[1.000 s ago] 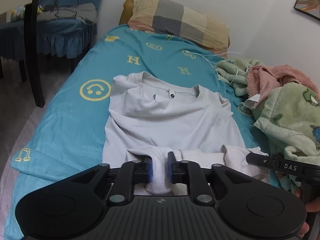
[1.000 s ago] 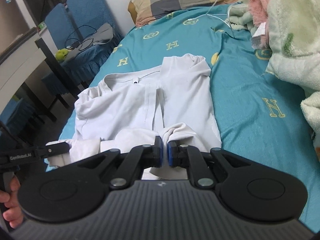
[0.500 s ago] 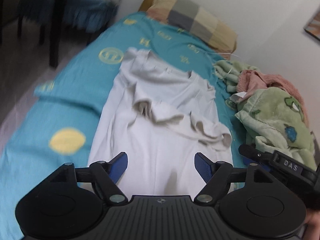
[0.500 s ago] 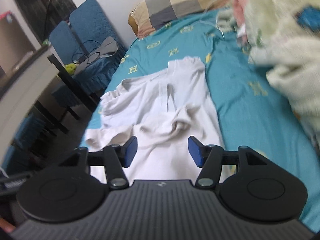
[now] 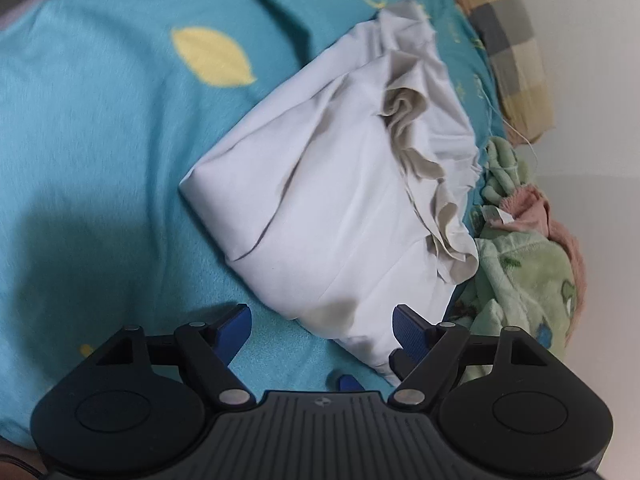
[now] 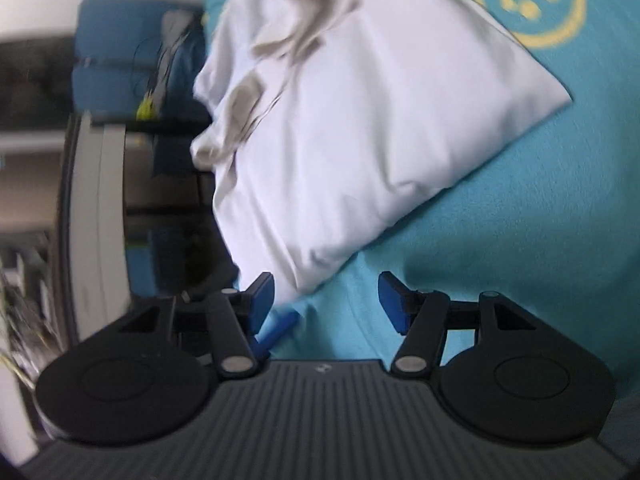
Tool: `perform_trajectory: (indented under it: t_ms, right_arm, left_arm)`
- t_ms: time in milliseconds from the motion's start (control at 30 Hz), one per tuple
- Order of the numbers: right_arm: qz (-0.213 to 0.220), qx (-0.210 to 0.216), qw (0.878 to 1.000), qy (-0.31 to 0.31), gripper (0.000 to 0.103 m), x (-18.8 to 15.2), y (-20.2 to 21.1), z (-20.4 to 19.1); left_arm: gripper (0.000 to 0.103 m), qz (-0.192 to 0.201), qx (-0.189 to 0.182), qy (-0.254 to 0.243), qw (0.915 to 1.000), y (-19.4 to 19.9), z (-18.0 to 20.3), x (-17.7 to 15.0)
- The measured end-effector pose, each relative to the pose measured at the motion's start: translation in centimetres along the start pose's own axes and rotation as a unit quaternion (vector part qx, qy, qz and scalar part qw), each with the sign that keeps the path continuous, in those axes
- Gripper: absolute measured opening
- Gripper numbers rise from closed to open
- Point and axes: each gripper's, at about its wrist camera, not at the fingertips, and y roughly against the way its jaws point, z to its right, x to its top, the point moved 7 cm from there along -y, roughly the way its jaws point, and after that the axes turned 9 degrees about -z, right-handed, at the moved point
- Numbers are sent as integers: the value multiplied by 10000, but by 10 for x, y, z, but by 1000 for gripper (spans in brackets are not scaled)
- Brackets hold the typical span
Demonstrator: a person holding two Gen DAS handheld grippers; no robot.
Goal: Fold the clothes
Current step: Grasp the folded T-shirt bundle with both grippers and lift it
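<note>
A white T-shirt (image 5: 344, 208) lies folded over on the teal bedsheet (image 5: 100, 128), its crumpled hem and sleeves bunched along the far edge. It also shows in the right wrist view (image 6: 352, 120). My left gripper (image 5: 322, 326) is open and empty, just in front of the shirt's near fold. My right gripper (image 6: 326, 296) is open and empty, its left finger (image 6: 262, 292) close to the shirt's near corner.
A green fleece blanket (image 5: 528, 280) and a pink cloth (image 5: 560, 232) are piled right of the shirt. A checked pillow (image 5: 516, 52) lies at the bed's head. A blue chair (image 6: 132, 52) and a dark table (image 6: 120, 180) stand beside the bed.
Both grippers, shut on the shirt's hem a second ago, let go and drew back. Now both have swung in low, close to the folded shirt, views tilted.
</note>
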Motion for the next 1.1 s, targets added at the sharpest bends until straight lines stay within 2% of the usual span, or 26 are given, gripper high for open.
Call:
perform_trajectory:
  t_ms: [100,167,267,367,433,467,500,600,633,733,1100]
  right_arm:
    - [321,-40,9976,-605,59,8,8,18]
    - [545,125,9938,-959,59,13,17,26]
    - [1104,109,9878,-1096,59,22,32,33]
    - [1370,42,9848,-1071,58,26,36,32]
    - [1439,3,9845,-1007,56,28,35,30]
    - [1471,-20,9843,-975,53,29,36,30]
    - [1491,-59,9841,-964,48,30,35,31]
    - [1542,-115,9828,-1012,23,32,35,36]
    - [1555,-88,9823,-1045,17,33,35,38]
    - [1630,-30,9825,-895,10,38,43,43]
    - [2065,134,9783,22,9,36,57,23]
  left_arm:
    - [78,250,-54,263,9993,-1,-6,9]
    - [70,512,-88,478,9975,3,-12,14]
    - [70,661,-279,695,9950,4,-16,23]
    - [66,645,-338,706,9949,1,-14,28]
    - [58,631,-250,624,9957,0,-10,30]
    - [48,640,-242,612,9958,0,-9,30]
    - [35,644,-247,619,9957,0,-9,30]
    - [15,672,-328,641,9951,2,-11,33]
    - [14,682,-356,648,9949,3,-12,34]
    - [11,733,-468,518,9949,9,-6,33]
    - [10,790,-684,218,9943,23,-12,25]
